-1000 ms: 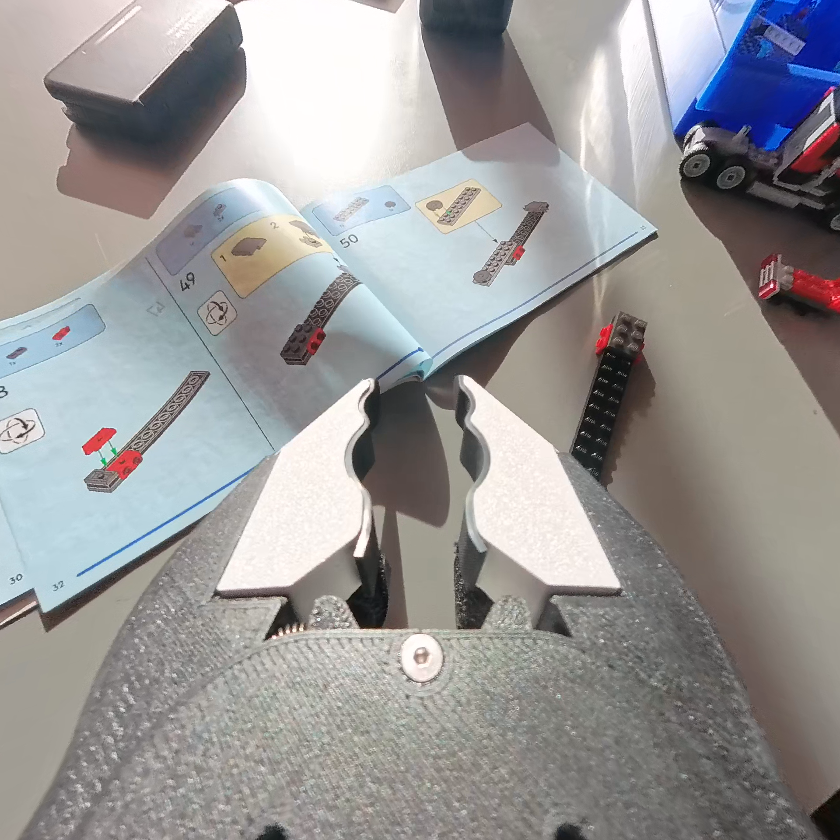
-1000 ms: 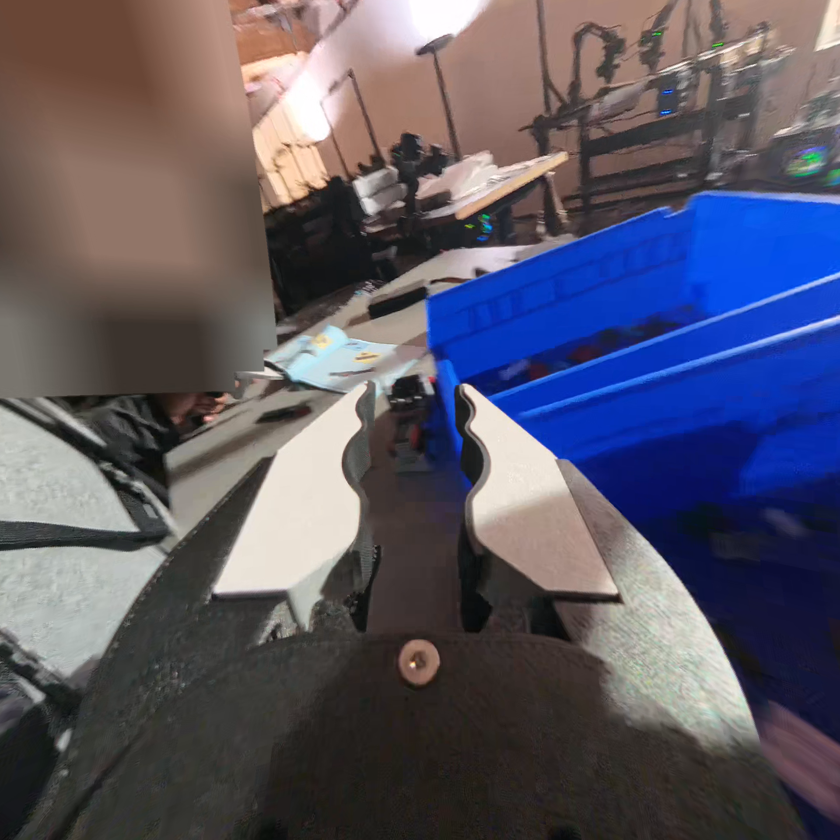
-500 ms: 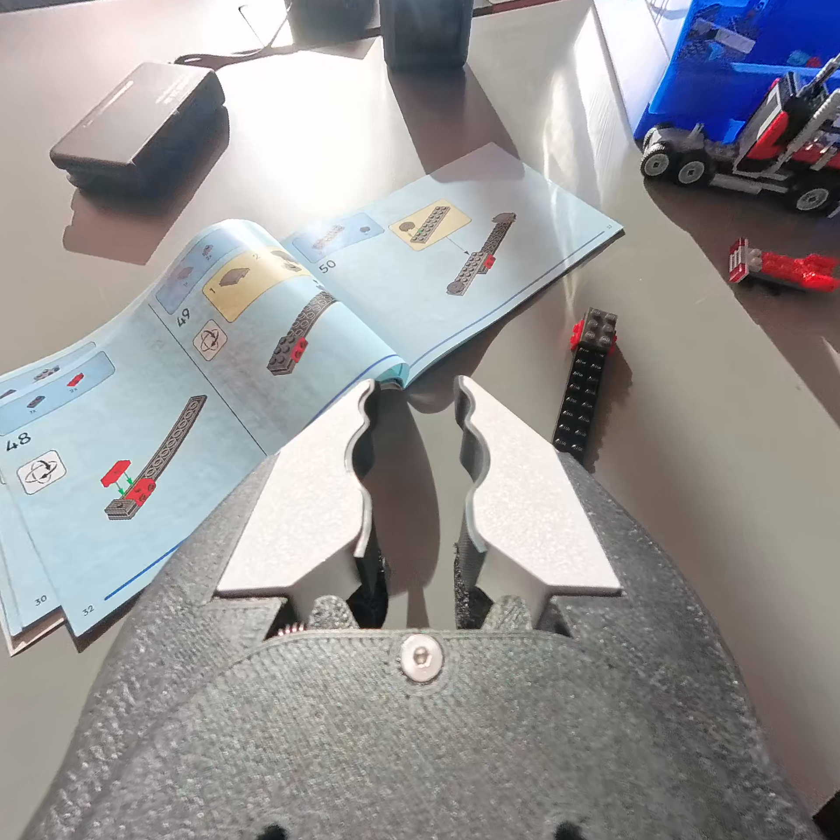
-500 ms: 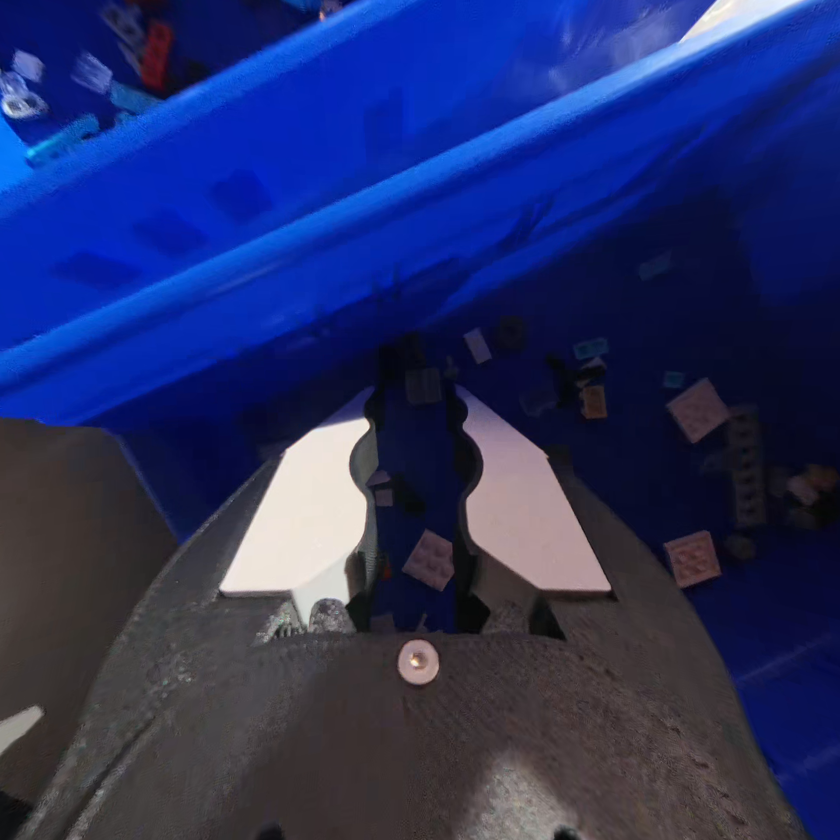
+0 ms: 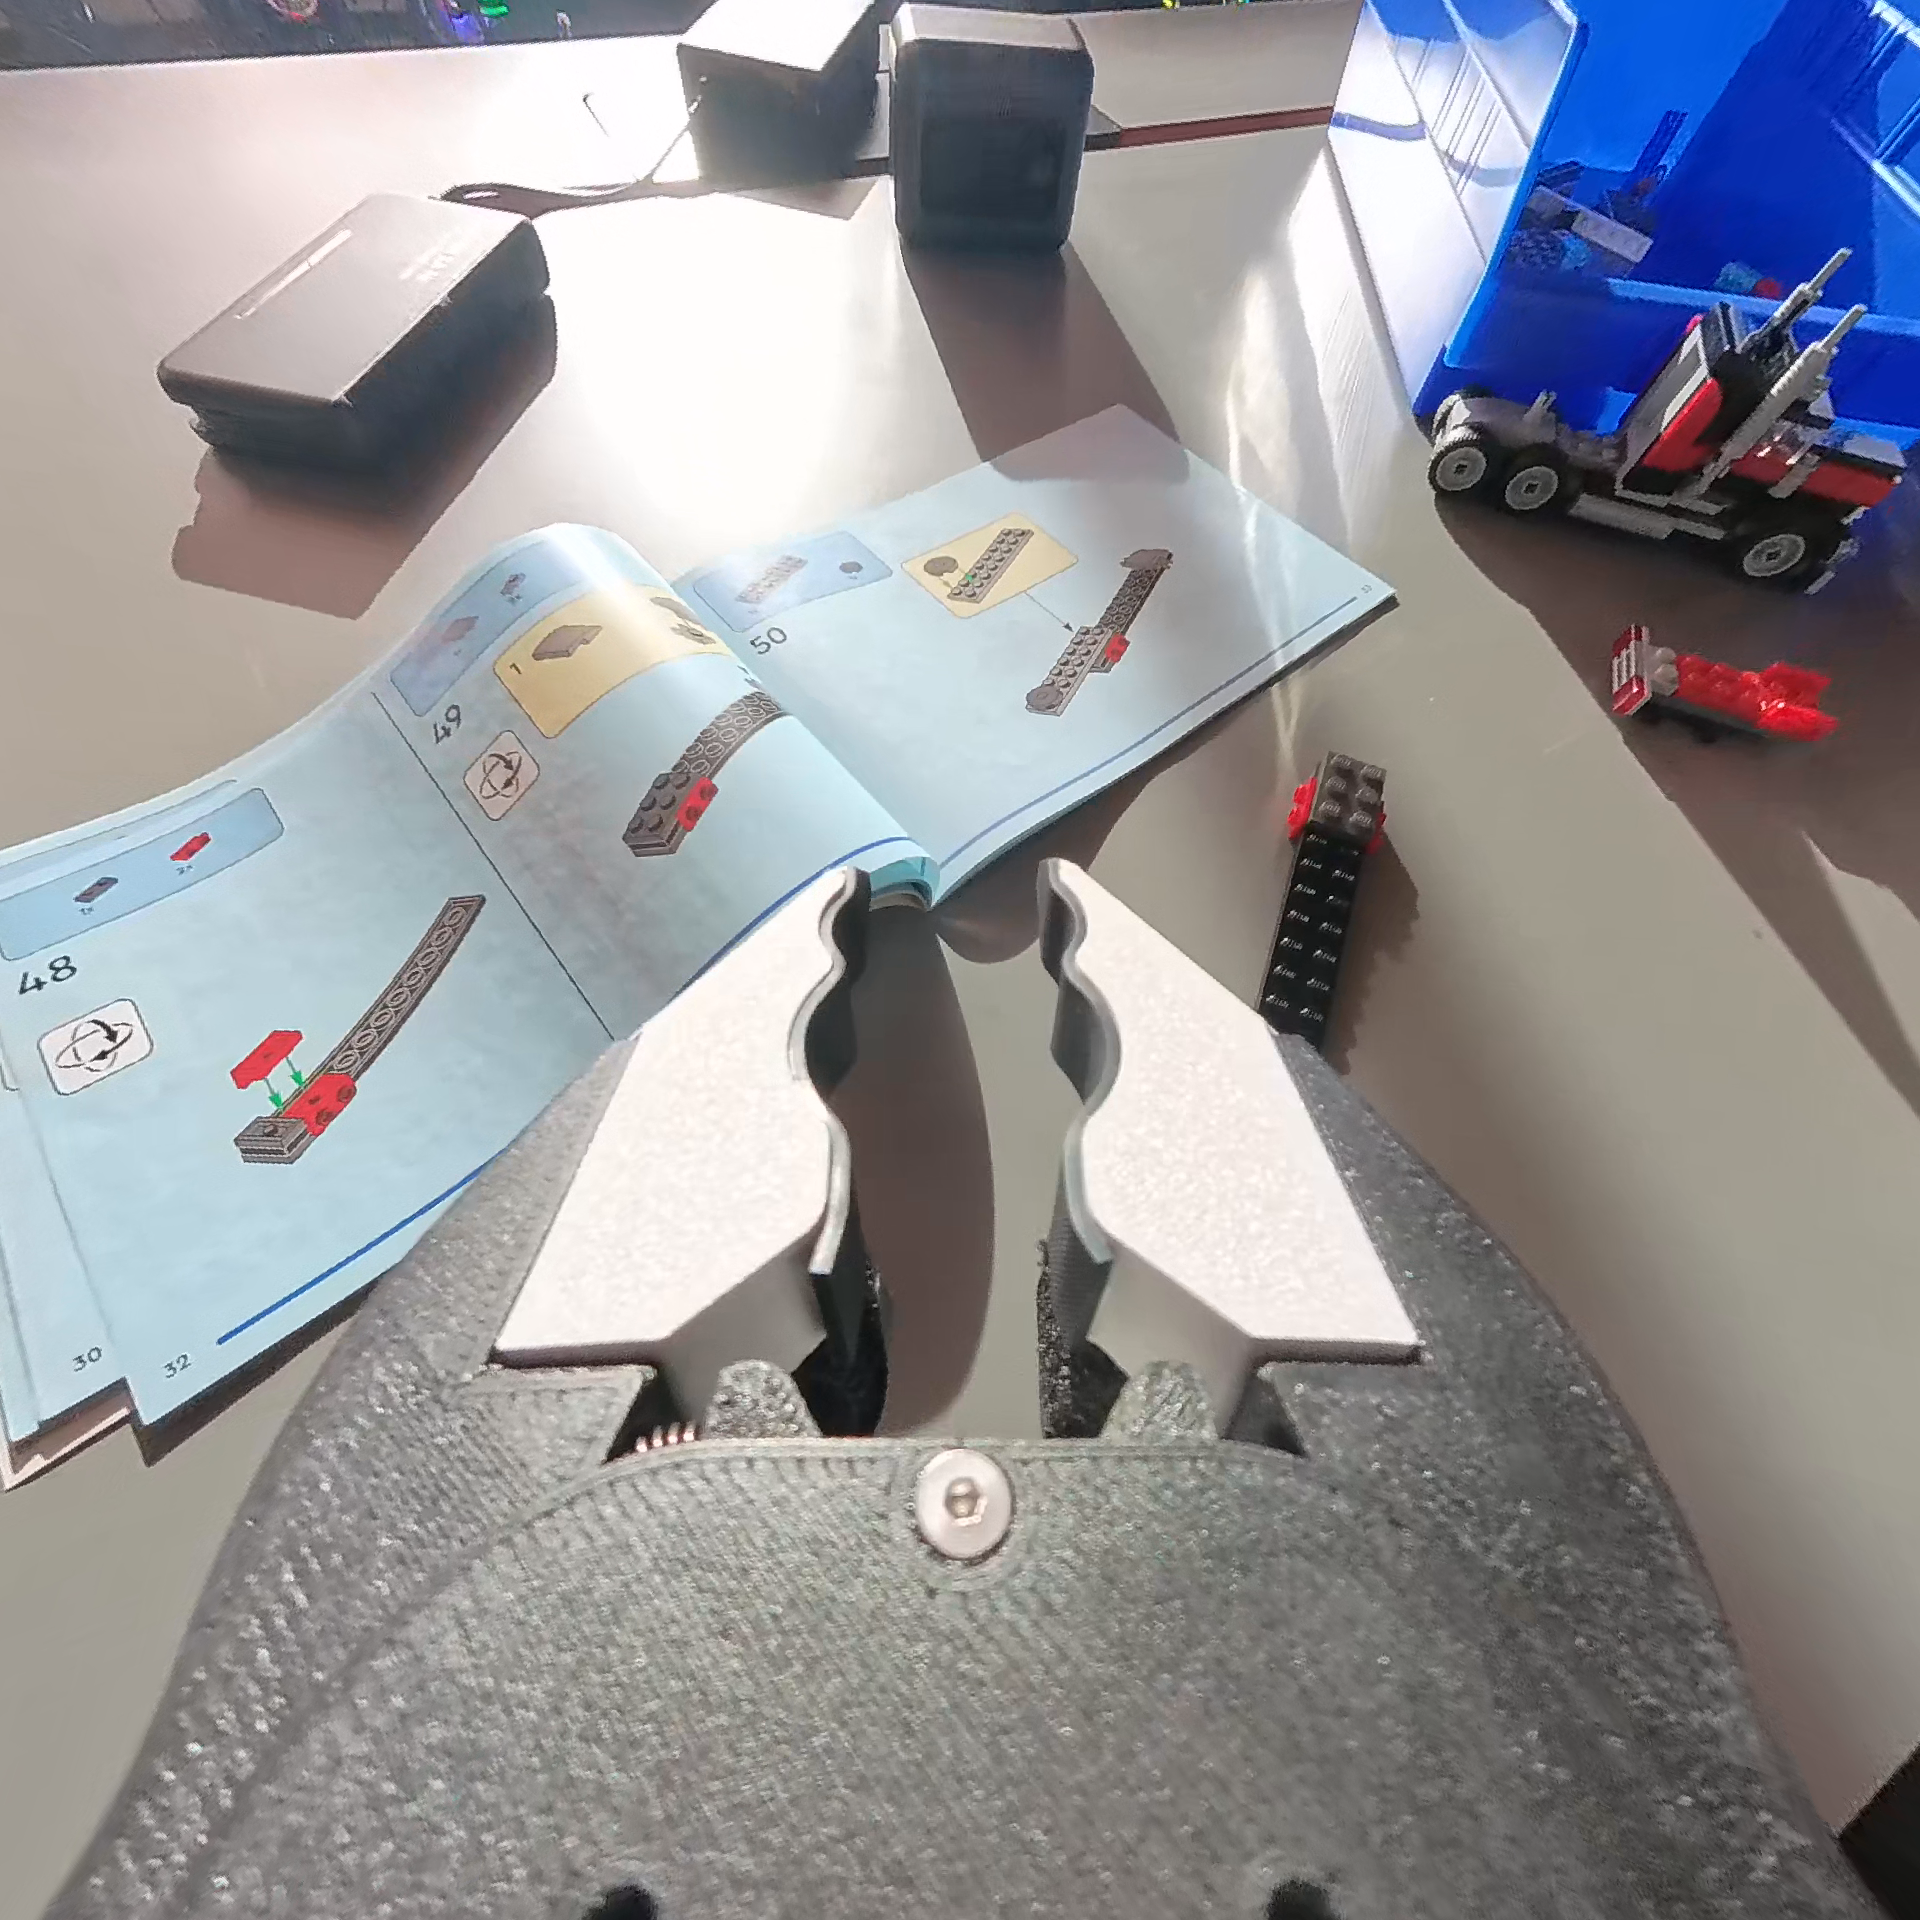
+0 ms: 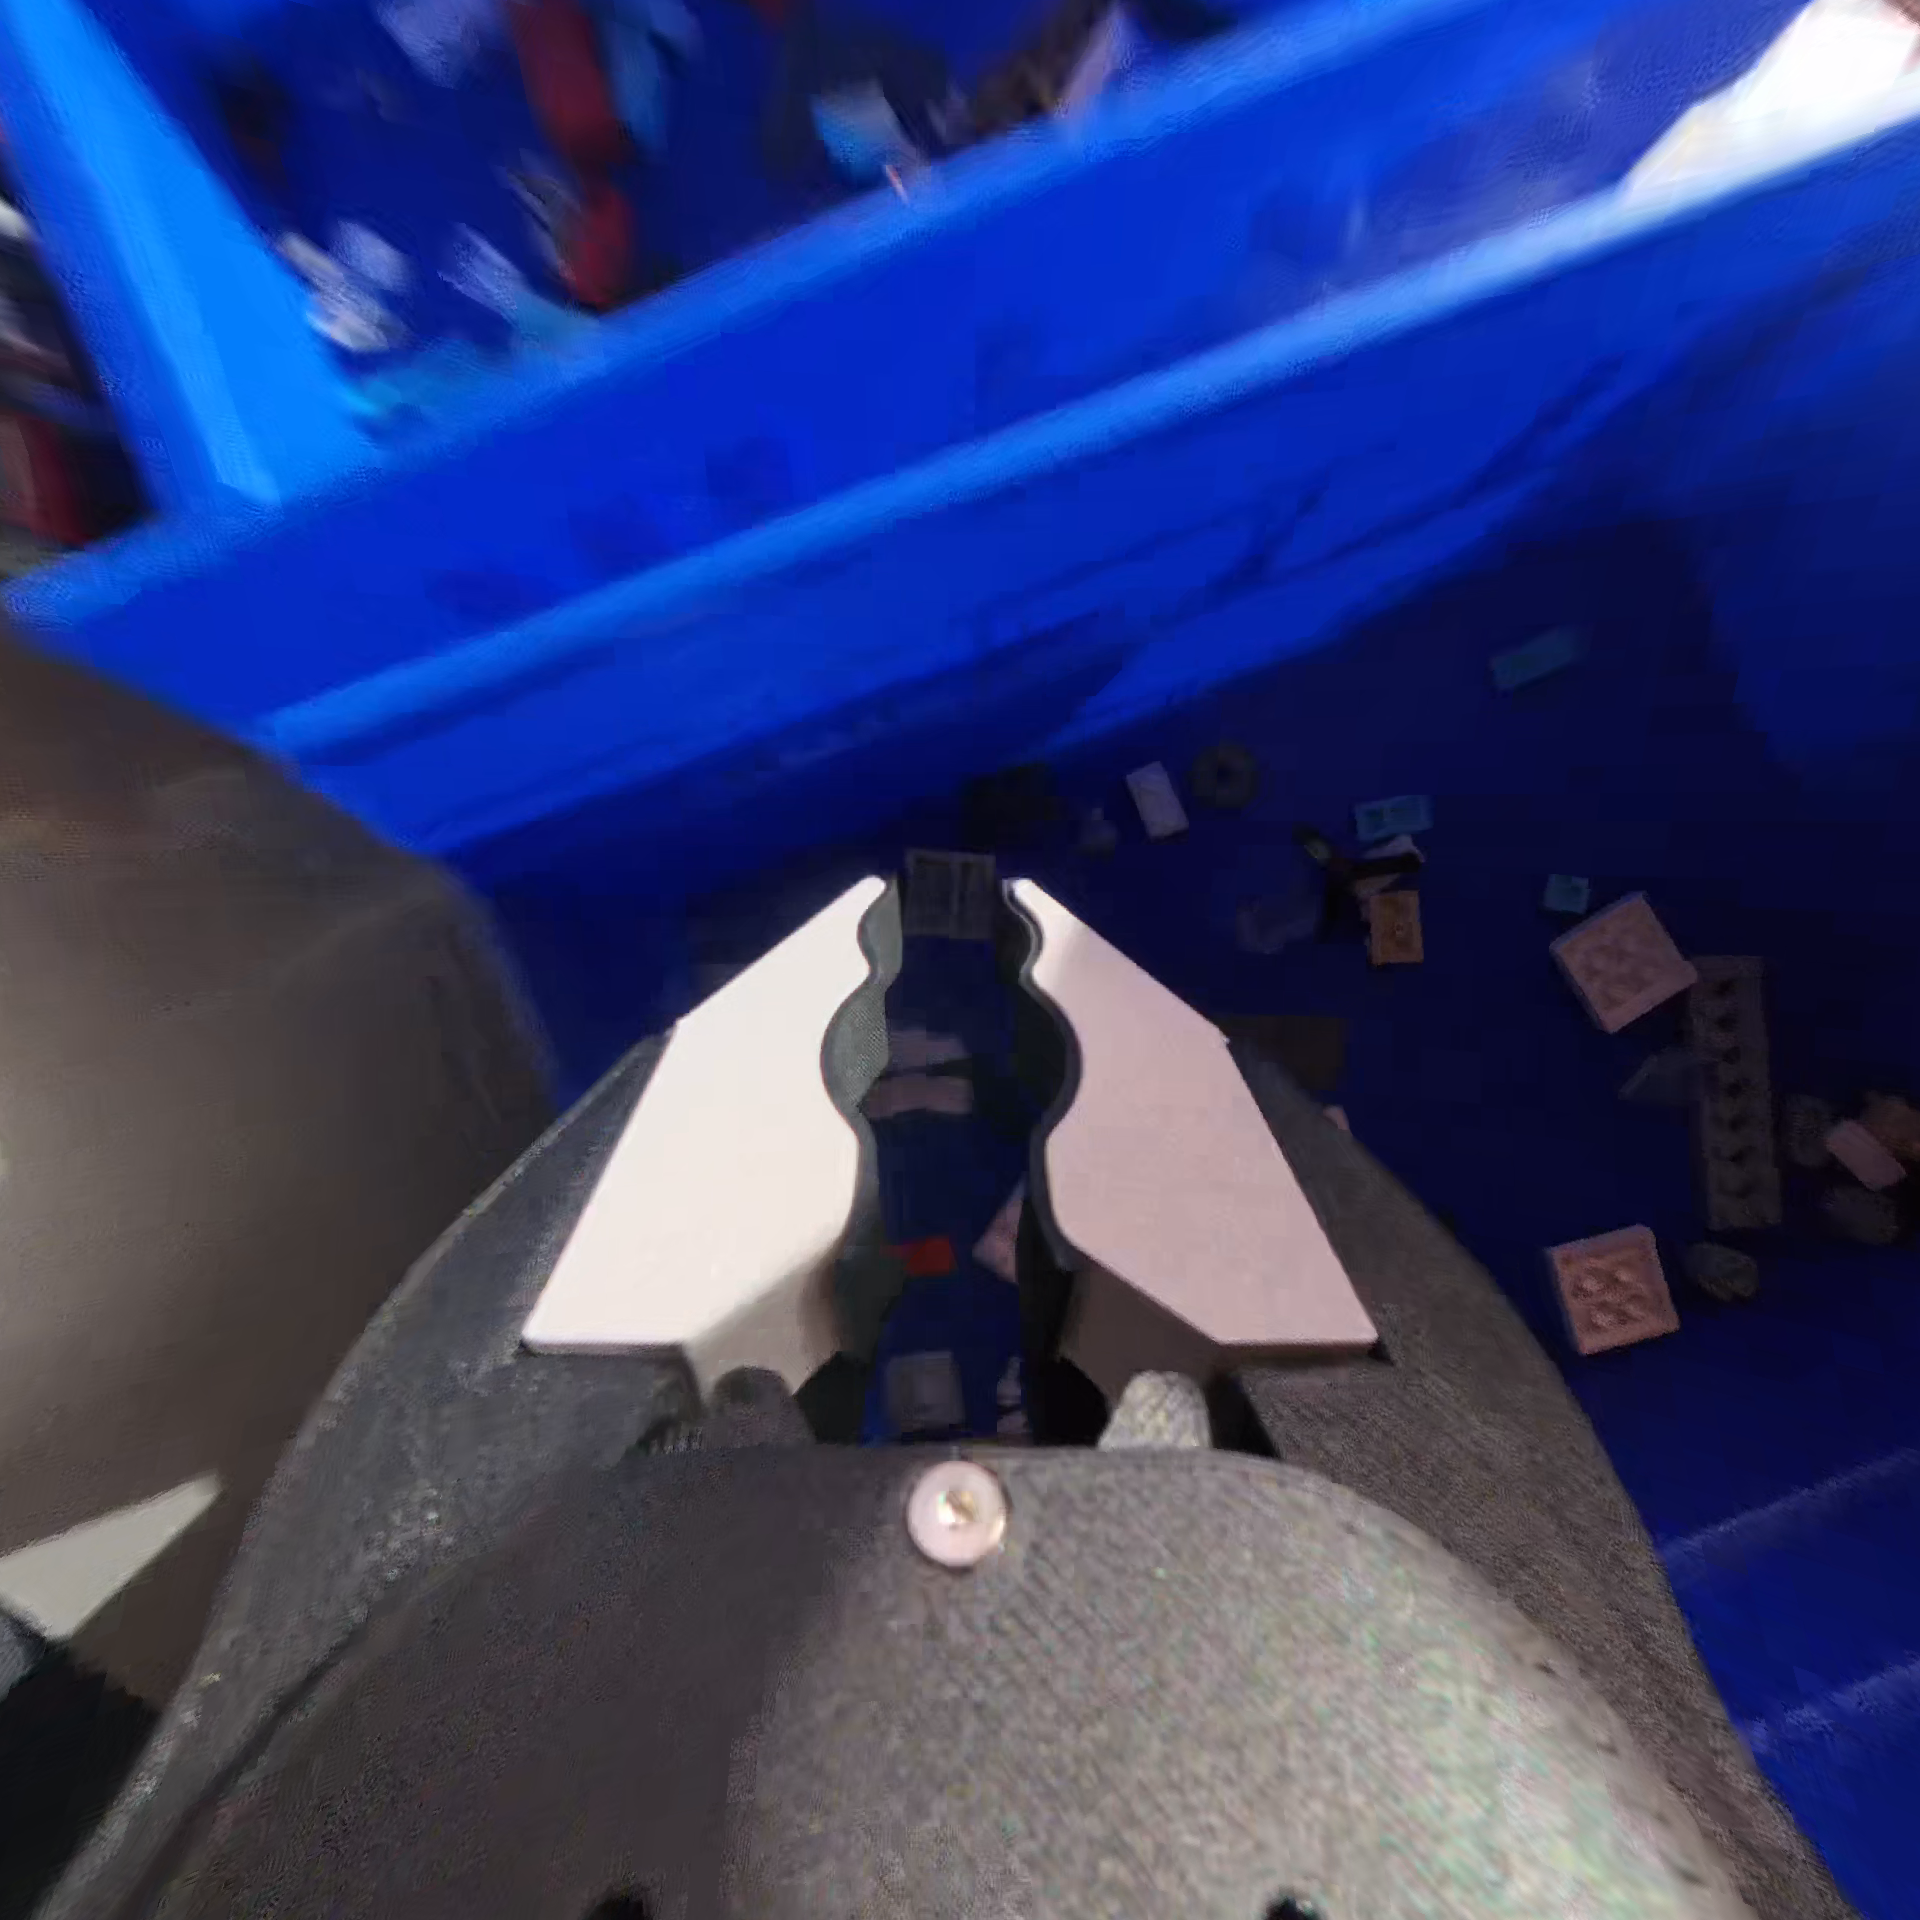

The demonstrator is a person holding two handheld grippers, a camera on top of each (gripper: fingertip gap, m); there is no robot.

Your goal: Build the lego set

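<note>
My left gripper (image 5: 951, 883) is open and empty above the grey table, at the near edge of the open light-blue instruction booklet (image 5: 644, 769). To its right lies a long black plate (image 5: 1314, 935) with a dark grey brick and red pieces on its far end. A red, black and grey truck (image 5: 1662, 457) and a small red sub-assembly (image 5: 1720, 691) sit farther right. My right gripper (image 6: 948, 894) is down inside a blue bin (image 6: 935, 499), its tips closed on a small dark grey lego piece (image 6: 945, 914).
The blue bin also shows at the top right of the left wrist view (image 5: 1621, 125). Its floor holds several loose pieces, among them tan square plates (image 6: 1621, 961) and a long grey plate (image 6: 1730, 1091). Black boxes (image 5: 353, 301) (image 5: 987, 125) sit at the table's far side. Across from one pair of fingers to the other is roughly 55 cm. My right tips are about 30 cm from the small red sub-assembly (image 5: 1720, 691), my left tips only 25 cm.
My right gripper swung from over the table down into the blue bin and narrowed its fingers onto a dark grey piece. My left gripper drew back and up, staying open.
</note>
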